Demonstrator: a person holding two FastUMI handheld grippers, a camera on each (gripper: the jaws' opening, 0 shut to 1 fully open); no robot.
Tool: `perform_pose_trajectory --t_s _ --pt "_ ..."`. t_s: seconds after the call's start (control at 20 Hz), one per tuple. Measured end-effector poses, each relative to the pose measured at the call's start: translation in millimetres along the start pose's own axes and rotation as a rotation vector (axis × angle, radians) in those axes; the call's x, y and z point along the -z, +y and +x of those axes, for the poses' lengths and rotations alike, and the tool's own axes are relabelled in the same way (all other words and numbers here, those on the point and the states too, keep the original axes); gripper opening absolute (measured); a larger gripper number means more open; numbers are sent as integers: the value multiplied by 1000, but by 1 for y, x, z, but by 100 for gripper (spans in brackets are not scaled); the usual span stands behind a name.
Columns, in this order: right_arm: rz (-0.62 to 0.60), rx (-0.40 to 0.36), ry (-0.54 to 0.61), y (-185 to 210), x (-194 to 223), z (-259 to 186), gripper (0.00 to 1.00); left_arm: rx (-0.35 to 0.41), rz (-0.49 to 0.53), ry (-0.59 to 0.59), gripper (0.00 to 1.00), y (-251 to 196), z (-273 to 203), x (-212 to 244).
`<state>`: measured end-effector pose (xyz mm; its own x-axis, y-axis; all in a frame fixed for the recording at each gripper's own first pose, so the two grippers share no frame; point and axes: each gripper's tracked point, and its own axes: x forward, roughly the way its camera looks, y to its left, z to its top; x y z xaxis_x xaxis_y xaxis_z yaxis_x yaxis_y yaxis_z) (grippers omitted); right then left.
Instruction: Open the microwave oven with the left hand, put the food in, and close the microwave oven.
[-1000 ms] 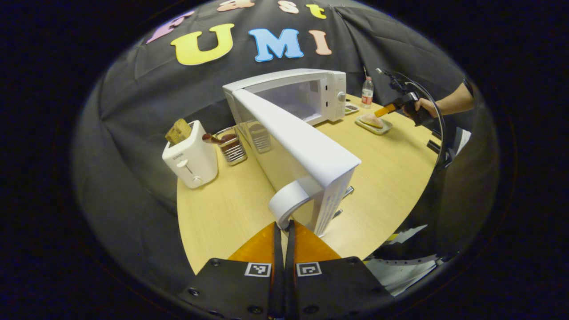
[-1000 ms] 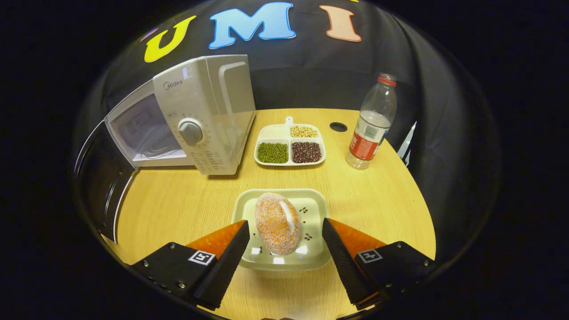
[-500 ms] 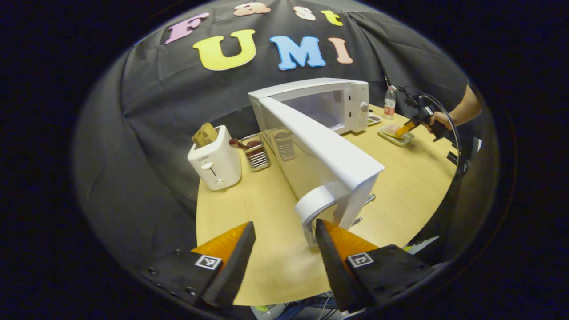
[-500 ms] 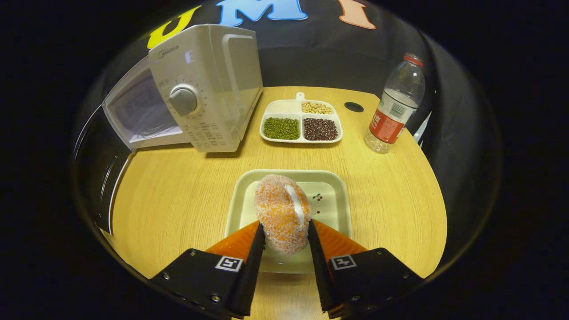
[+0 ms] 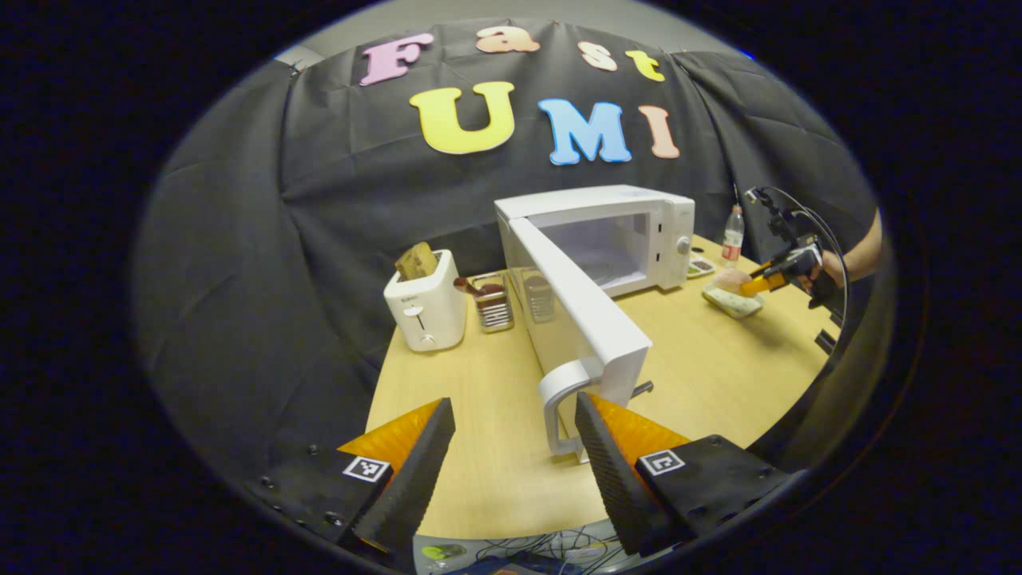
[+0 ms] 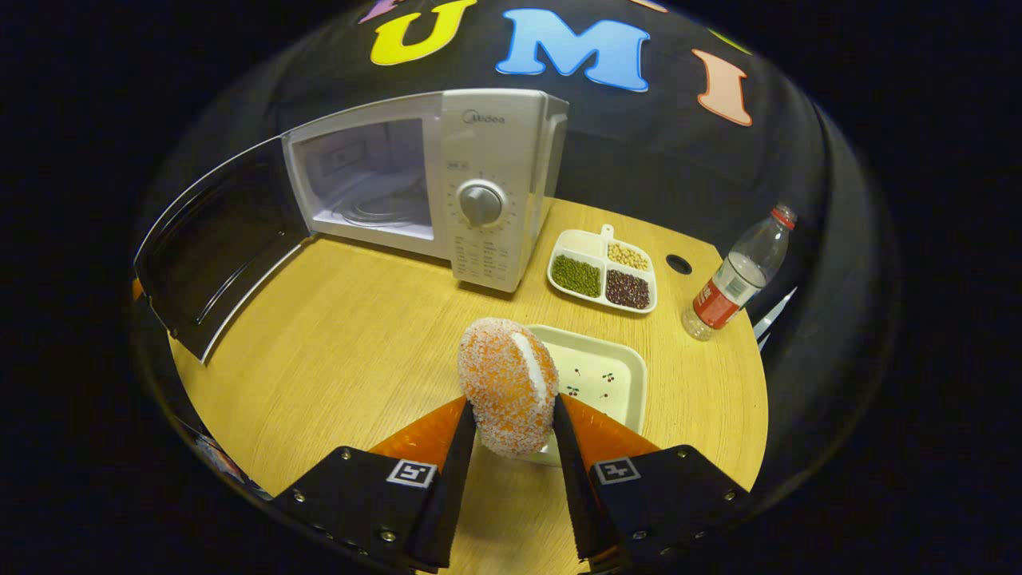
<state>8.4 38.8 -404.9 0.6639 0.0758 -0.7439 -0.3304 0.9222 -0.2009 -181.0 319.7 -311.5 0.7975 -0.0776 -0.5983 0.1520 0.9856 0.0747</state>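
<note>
Two things have just changed. A second ago the left gripper (image 5: 511, 471) was pinched together at the white handle (image 5: 559, 399) of the microwave door (image 5: 583, 307); now its fingers are wide apart and it has pulled back, so the handle sits free between them, low in the middle of the left gripper view. The door stands wide open, so the opening step looks done. On the other side, the right gripper (image 6: 511, 447) was open around the food; now its two fingers squeeze the sugary orange bun (image 6: 507, 383) from both sides, and the bun is lifted up off the pale plate (image 6: 607, 375), near the bottom middle of the right gripper view. Next the bun probably has to go into the microwave (image 6: 435, 184), which waits in the upper left of that view. The right gripper view lets us look into the empty oven hole with its round glass tray, plus a dish of beans (image 6: 603, 275) and a water bottle (image 6: 734, 279) on the right of the counter (image 6: 343, 335). The left gripper view shows a white toaster (image 5: 425, 307) with bread and a metal holder (image 5: 493, 299) left of the door, and a hand (image 5: 830, 267) holding the right gripper far off at the right edge.
</note>
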Motion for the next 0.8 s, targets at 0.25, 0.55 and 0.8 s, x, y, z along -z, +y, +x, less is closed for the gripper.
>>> perform_pose_trajectory --t_s 0.25,0.55,0.8 --pt "-86 -12 -129 28 -49 -33 57 -101 -114 -240 98 -15 -38 -97" --pt "-140 -34 -262 73 -108 -55 57 -65 -193 -468 100 -65 -44 -205" --pt "-323 24 -342 98 -137 -53 57 -37 -178 -557 94 -65 -54 -254"
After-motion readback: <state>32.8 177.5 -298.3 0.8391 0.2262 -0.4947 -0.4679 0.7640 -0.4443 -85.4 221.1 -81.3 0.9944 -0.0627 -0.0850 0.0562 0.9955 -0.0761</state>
